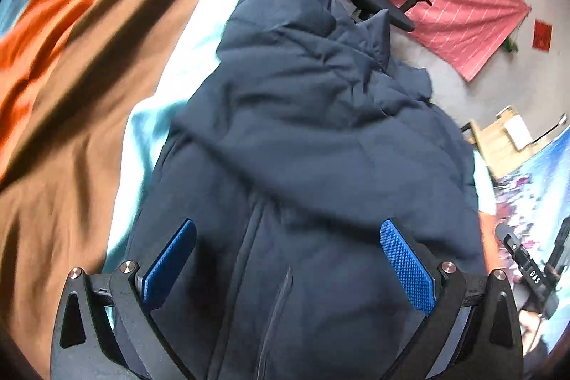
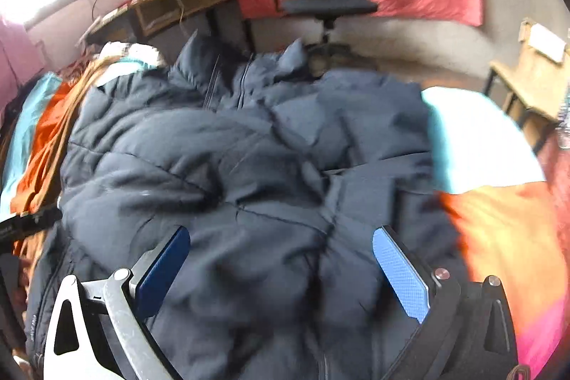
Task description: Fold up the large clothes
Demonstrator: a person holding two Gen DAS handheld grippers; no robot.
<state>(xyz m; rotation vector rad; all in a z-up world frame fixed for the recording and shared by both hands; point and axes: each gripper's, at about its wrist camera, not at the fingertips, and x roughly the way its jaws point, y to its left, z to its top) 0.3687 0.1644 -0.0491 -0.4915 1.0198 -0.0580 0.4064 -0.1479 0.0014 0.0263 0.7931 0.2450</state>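
- Your left gripper (image 1: 288, 259) hovers over the navy jacket (image 1: 302, 138), fingers spread wide, gripping nothing.
- Your right gripper (image 2: 281, 269) points down at the jacket, equally spread, empty.

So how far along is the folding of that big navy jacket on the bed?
Early to midway. The navy jacket lies on the bed with a sleeve apparently folded across its front, zipper up. Nothing is in hand: the left gripper and right gripper hover open above it. Still left: folding the body into a compact bundle.
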